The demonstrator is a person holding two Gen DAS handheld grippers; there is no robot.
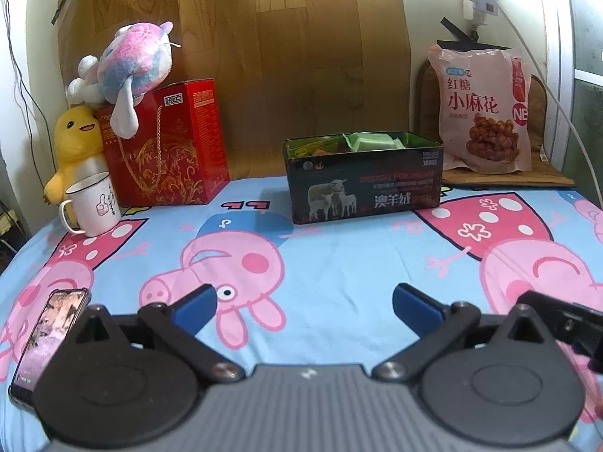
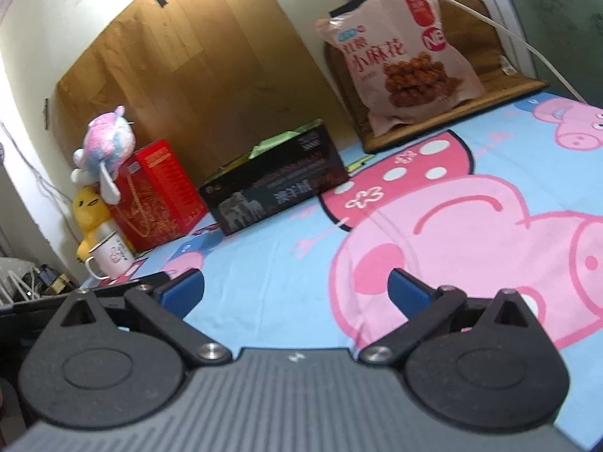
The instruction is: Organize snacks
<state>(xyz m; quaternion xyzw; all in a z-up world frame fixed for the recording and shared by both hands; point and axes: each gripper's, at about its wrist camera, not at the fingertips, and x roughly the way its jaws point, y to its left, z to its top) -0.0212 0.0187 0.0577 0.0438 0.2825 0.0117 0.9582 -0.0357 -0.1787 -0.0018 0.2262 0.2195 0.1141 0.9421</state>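
Both blue-padded grippers, left (image 1: 303, 303) and right (image 2: 296, 288), jaws apart, empty, well short of open black rectangular tin (image 1: 363, 188), pink snack bag (image 1: 484, 109) behind it

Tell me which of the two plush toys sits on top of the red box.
The pink-and-blue plush lies on the red box. The yellow duck plush stands lower, beside the box and behind the white mug.

The left gripper (image 1: 304, 301) is seen with its blue-padded jaws spread wide above a cartoon-pig tablecloth (image 1: 339, 263), nothing between them. Farther back, an open black tin (image 1: 363, 180) is filled with green packets (image 1: 373, 141). A pink snack bag (image 1: 484, 107) is propped to its right. A smartphone (image 1: 45, 339) lies at lower left.
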